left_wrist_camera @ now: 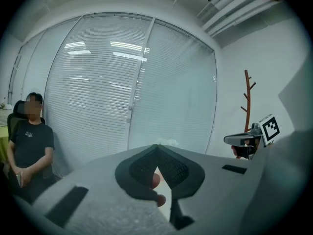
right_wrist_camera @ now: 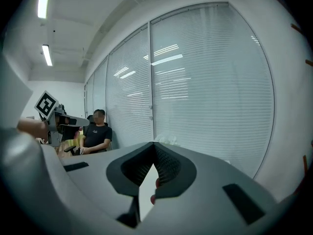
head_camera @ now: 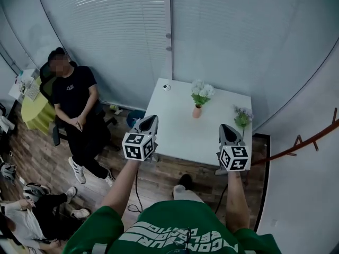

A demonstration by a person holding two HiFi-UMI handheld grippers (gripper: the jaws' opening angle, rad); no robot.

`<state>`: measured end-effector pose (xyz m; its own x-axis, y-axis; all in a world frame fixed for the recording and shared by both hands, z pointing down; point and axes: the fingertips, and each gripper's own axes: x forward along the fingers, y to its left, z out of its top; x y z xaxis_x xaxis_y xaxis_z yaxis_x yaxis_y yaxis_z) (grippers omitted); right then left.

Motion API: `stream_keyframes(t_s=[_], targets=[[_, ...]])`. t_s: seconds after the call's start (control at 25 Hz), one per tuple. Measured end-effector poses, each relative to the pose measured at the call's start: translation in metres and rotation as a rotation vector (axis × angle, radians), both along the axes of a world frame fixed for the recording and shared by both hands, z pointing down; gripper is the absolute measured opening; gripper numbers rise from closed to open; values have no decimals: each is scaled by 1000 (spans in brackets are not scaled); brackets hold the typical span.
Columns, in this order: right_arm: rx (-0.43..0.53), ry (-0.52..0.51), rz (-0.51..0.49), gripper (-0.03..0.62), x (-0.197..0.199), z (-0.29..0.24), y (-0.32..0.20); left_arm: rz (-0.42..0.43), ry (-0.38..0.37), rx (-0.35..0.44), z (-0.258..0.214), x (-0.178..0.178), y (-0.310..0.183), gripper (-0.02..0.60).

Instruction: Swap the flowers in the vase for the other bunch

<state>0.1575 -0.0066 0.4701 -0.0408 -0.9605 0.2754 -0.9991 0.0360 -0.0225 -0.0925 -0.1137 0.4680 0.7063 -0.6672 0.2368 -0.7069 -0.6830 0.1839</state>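
Both tools are hanging short of the white table (head_camera: 175, 126), and neither is carrying anything: the left gripper (head_camera: 148, 124) is showing its jaws together at the tips in its own view, and the right gripper (head_camera: 229, 133) is likewise closed and empty. The small pinkish vase (head_camera: 197, 111) is standing upright towards the far side of the table, with the white flowers (head_camera: 202, 92) in it. The purple bunch (head_camera: 243, 115) is sitting apart from it at the table's right edge, though I cannot tell whether it is lying flat or propped. I'm reckoning both bunches are light, with soft heads that would crush, so the stems below the blooms are looking like the place to pinch, and gently. The vase looks small and light enough to tip or lift along with the stems, so steadying its body with the other tool seems wise. Counting up: one vase, two bunches, one white and one purple, two grippers, one table, plus one small round object (head_camera: 166, 87) near the far left corner. A person in black (head_camera: 74, 97) is sitting off to the left.
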Motion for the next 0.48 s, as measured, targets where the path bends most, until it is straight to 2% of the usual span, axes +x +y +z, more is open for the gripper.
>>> stream_keyframes(t_s=[0.28,0.48], targets=[[3,-7,-22,14,35,2,-61,-19,-10,4,3,34,-54,5],[-6,-22,-32,14,56,7,-86,-37,-12,-5,6,50,-76,5]])
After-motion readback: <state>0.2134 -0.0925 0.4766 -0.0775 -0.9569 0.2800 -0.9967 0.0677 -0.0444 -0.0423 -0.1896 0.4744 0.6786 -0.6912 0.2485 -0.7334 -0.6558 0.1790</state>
